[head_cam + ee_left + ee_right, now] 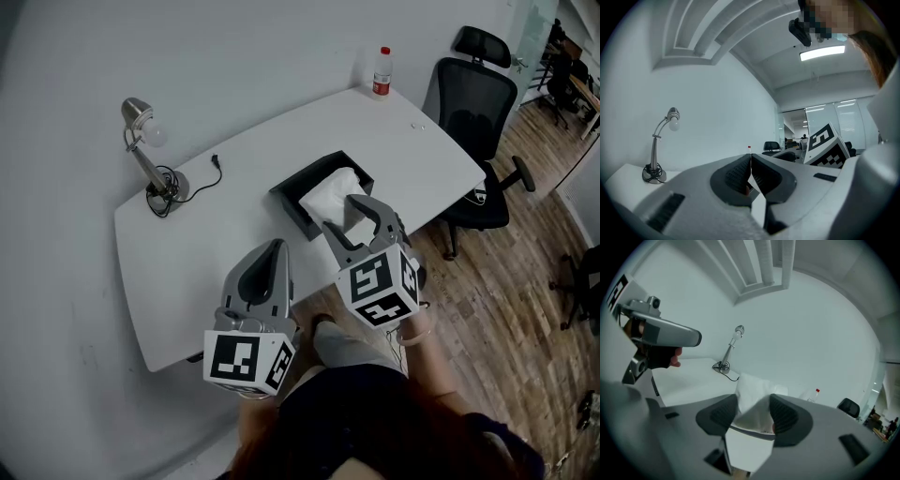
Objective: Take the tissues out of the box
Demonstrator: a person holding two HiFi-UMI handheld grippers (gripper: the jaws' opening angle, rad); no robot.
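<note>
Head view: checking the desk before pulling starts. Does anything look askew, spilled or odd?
Nothing spilled or damaged. Only the black cord of the silver desk lamp lies loose on the white table, its plug unconnected, and white tissue bulges from the black tissue box.

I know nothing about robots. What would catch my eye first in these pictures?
Two grey hand-held grippers with black-and-white marker cubes fill the foreground: the left gripper has its jaws shut, the right gripper has them apart. Just beyond the right one, a white tissue stands up out of a black box in the middle of the white table. A desk lamp stands at the table's left end.
</note>
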